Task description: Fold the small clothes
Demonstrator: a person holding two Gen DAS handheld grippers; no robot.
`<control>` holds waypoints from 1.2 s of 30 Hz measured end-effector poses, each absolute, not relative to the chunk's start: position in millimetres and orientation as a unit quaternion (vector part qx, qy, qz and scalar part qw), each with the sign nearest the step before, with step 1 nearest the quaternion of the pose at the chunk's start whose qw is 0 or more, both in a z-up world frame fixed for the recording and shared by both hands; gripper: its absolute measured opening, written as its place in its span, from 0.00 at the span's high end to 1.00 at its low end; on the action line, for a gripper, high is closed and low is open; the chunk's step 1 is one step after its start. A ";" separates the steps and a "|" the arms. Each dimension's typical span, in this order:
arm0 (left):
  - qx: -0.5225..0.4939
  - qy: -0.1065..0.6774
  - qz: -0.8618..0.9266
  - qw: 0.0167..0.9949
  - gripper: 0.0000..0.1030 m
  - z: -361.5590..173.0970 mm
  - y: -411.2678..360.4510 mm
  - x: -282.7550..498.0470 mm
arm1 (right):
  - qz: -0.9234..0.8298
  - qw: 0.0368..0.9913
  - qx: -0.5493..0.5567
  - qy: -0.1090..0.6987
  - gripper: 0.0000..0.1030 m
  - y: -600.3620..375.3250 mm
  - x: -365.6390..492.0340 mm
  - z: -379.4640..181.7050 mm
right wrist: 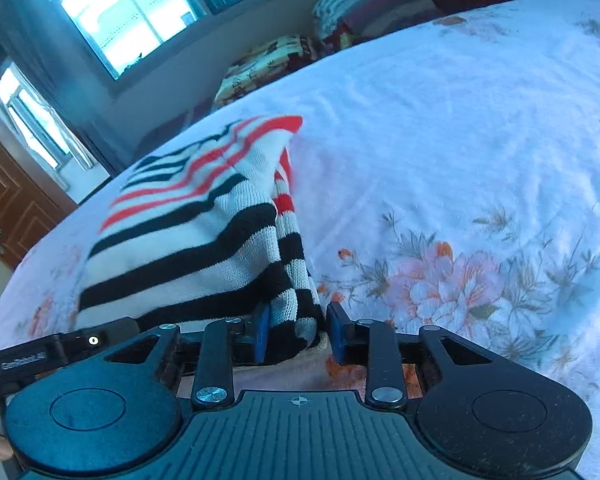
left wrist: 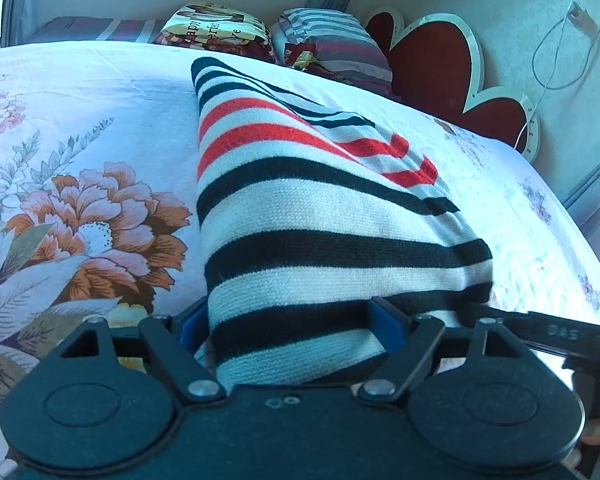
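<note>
A small knitted garment with black, white and red stripes [left wrist: 300,200] lies on the floral bedsheet [left wrist: 100,100], its near edge lifted. My left gripper [left wrist: 292,328] has its blue pads on either side of the near edge; the cloth fills the wide gap between them. In the right wrist view the same garment [right wrist: 188,232] stretches away to the left. My right gripper [right wrist: 296,332] holds a bunched corner of it between its blue pads [right wrist: 262,332]. The other gripper's black body shows at the frame edge in each view.
Folded bedding and pillows [left wrist: 332,40] are stacked at the far side of the bed. A red heart-shaped headboard [left wrist: 440,56] stands behind, with a white cable [left wrist: 548,64] on the wall. A window [right wrist: 120,8] and a brown door [right wrist: 4,200] show in the right view.
</note>
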State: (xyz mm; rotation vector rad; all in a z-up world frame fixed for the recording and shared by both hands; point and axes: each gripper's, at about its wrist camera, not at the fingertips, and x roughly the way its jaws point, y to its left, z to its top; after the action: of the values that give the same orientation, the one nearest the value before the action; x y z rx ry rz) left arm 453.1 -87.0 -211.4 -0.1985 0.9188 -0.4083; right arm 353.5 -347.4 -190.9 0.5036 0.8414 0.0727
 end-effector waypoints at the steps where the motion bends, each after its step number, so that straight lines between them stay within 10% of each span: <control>1: -0.096 0.441 -0.196 0.870 0.22 -210.1 -86.5 453.1 | 0.034 0.883 0.235 0.404 0.71 -345.7 354.1 -189.5; 4: -0.110 0.445 -0.198 0.866 0.23 -203.3 -79.3 455.0 | 0.041 0.885 0.240 0.398 0.70 -348.4 352.0 -177.8; 8: -0.137 0.436 -0.194 0.868 0.22 -190.6 -66.7 459.5 | 0.049 0.893 0.258 0.366 0.39 -355.0 354.6 -153.5; 24: -0.150 0.426 -0.154 0.879 0.23 -180.6 -63.6 539.2 | 0.064 0.863 0.287 0.411 0.40 -369.1 499.5 -169.8; 29: -0.165 0.431 -0.152 0.874 0.29 -193.4 -62.0 556.0 | 0.070 0.878 0.268 0.390 0.83 -360.0 510.3 -174.5; 36: -0.165 0.407 -0.145 0.887 0.46 -196.6 -63.2 561.4 | 0.091 0.916 0.179 0.349 0.88 -336.8 516.9 -169.8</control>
State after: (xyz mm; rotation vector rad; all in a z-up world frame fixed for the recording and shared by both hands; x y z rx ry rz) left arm 561.4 -63.2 -196.6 -0.3425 0.8464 -0.3007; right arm 516.9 -336.8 -169.8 0.3678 0.7174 0.1874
